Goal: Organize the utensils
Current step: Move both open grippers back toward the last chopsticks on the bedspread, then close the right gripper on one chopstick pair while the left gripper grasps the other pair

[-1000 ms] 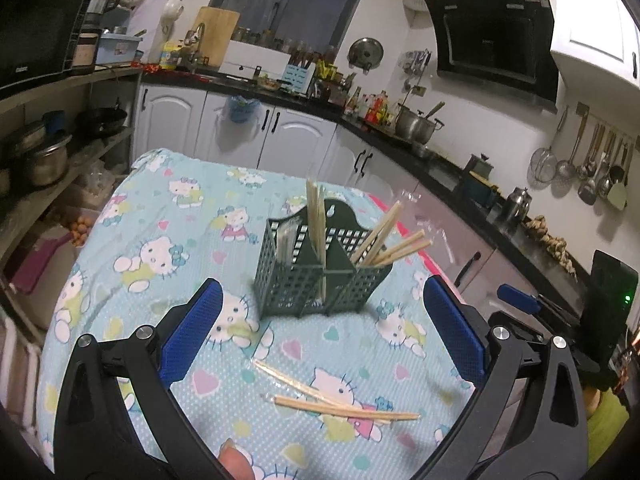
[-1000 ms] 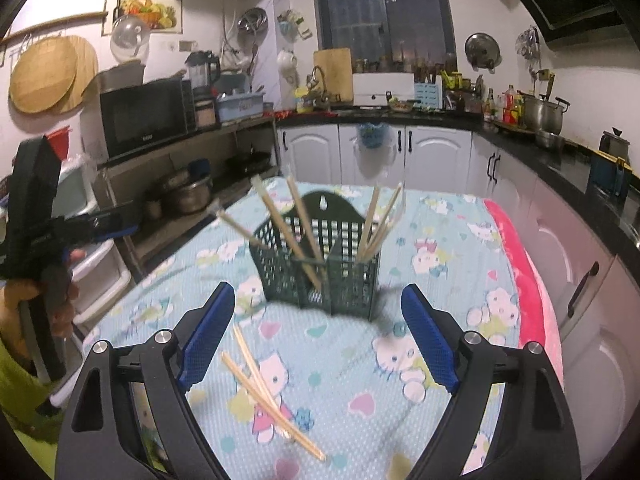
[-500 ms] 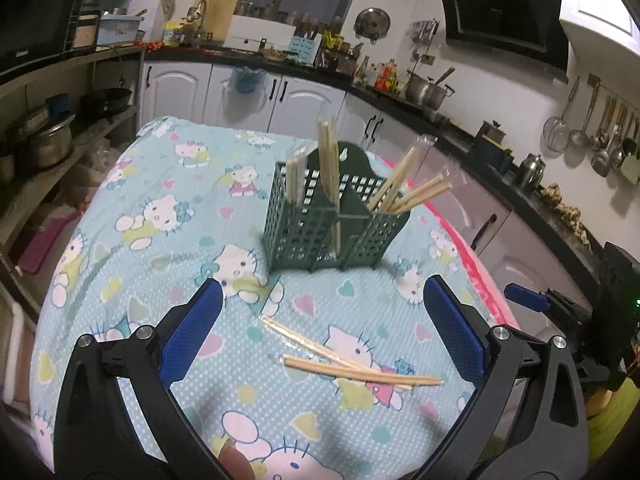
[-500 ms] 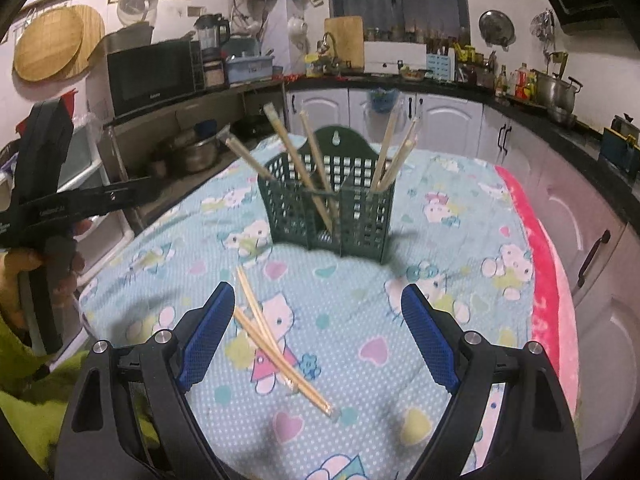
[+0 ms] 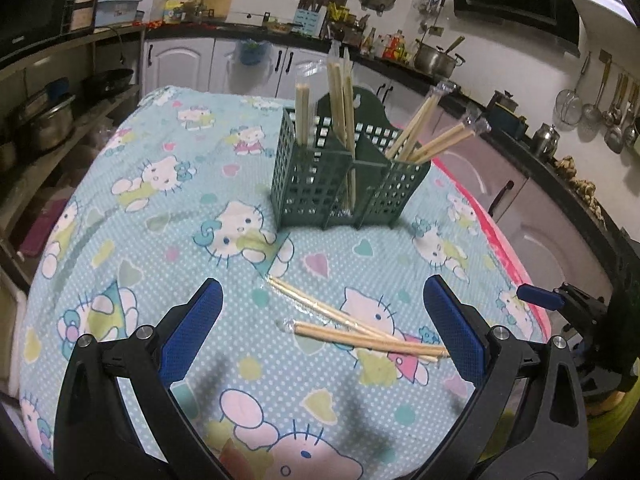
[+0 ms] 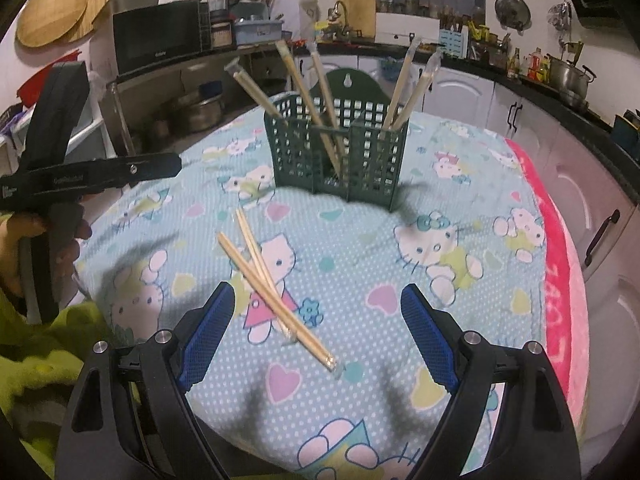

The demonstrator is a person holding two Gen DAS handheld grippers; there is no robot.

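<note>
A dark green utensil basket (image 5: 340,184) (image 6: 340,152) stands on the table with several wrapped chopstick pairs upright or leaning in its compartments. Two more wrapped chopstick pairs (image 5: 352,328) (image 6: 268,288) lie crossed on the cartoon-cat tablecloth (image 5: 168,208) in front of it. My left gripper (image 5: 322,328) hangs open above the cloth, the loose chopsticks lying below and between its blue pads (image 5: 192,332). My right gripper (image 6: 316,332) is open too, over the near end of the same chopsticks. Nothing is held by either.
The table's right edge shows a pink border (image 6: 560,264), with white kitchen cabinets (image 6: 500,108) beyond. Shelves with pots (image 5: 44,128) stand on the left. A hand on the left gripper's handle (image 6: 44,184) fills the left of the right wrist view.
Both grippers have sunk toward the table and tipped downward. The basket and the loose chopsticks have risen in both views and look nearer. Nothing was grasped.
</note>
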